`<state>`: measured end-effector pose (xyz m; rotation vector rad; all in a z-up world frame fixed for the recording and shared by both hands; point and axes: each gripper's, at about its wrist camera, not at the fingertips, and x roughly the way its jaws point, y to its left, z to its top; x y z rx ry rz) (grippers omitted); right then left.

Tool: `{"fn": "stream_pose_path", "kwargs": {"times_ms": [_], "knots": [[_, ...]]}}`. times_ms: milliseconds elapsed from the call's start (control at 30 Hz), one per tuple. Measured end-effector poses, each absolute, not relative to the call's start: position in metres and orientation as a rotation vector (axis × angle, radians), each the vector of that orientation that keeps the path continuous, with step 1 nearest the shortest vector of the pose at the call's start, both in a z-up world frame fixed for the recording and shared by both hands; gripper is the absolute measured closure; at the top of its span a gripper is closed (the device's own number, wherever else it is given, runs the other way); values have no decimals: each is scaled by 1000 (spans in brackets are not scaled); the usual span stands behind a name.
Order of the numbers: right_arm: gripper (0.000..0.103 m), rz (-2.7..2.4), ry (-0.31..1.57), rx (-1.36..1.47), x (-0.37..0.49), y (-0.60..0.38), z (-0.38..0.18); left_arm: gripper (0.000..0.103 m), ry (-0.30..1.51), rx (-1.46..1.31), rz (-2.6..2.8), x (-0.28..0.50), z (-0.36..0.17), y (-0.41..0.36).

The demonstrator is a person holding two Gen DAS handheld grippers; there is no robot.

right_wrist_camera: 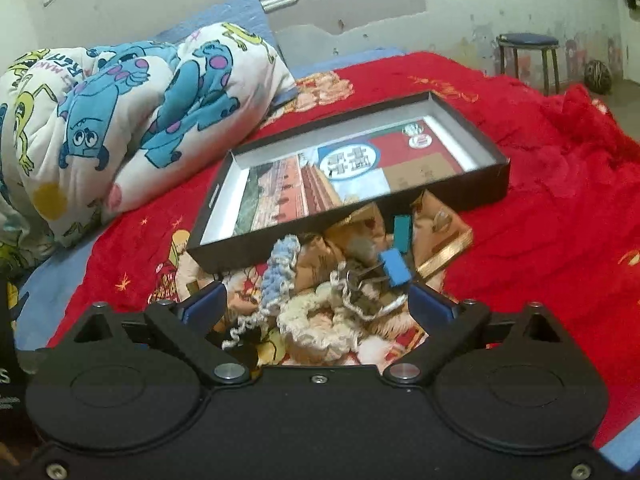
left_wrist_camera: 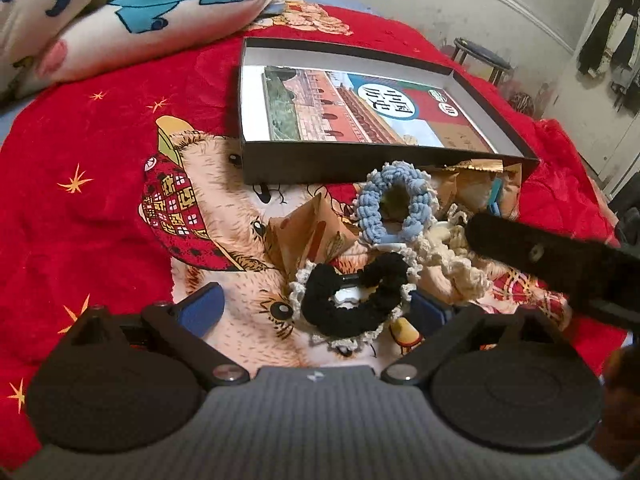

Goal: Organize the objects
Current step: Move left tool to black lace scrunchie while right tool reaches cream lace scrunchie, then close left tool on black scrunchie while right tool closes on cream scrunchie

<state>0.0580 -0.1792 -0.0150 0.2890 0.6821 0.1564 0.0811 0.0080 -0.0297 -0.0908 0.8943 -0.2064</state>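
A shallow black box (left_wrist_camera: 312,166) lies on the red bedspread with a picture book (left_wrist_camera: 360,108) flat inside it. In front of it is a pile: a blue scrunchie (left_wrist_camera: 394,204), a cream scrunchie (left_wrist_camera: 452,256), brown packets (left_wrist_camera: 308,236) and a black scrunchie with a white lace edge (left_wrist_camera: 352,300). My left gripper (left_wrist_camera: 314,310) is open, its blue pads either side of the black scrunchie. My right gripper (right_wrist_camera: 318,302) is open wide over the cream scrunchie (right_wrist_camera: 320,320), near a blue binder clip (right_wrist_camera: 394,266) and the blue scrunchie (right_wrist_camera: 280,268). One of its fingers (left_wrist_camera: 552,256) reaches in from the right.
A folded quilt with a blue monster print (right_wrist_camera: 120,120) lies left of the box (right_wrist_camera: 400,204). A gold-edged packet (right_wrist_camera: 444,252) and a teal clip (right_wrist_camera: 402,228) sit by the box's near wall. A stool (right_wrist_camera: 528,56) stands by the far wall beyond the bed.
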Motion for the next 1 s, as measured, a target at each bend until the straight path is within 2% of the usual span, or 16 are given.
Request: {"fn": "stream_pose_path", "kwargs": {"times_ms": [167, 267, 633, 733, 833, 900, 967, 1000], "knots": [[5, 139, 682, 309, 59, -179, -20, 5, 900, -108, -200, 87, -31, 5], [5, 146, 661, 297, 60, -178, -21, 10, 889, -106, -183, 90, -32, 4], [5, 174, 691, 363, 63, -178, -29, 12, 894, -27, -171, 91, -36, -3], [9, 182, 690, 368, 62, -175, -30, 13, 894, -16, -166, 91, -36, -4], [11, 183, 690, 370, 61, -174, -30, 19, 888, -12, -147, 89, -36, -3], [11, 186, 689, 366, 61, -173, -30, 31, 888, -9, -129, 89, -36, -2], [12, 188, 685, 364, 61, -172, -30, 48, 893, -11, -99, 90, -36, 0], [12, 186, 687, 365, 60, -172, -30, 52, 895, -8, -86, 90, -36, 1]]}}
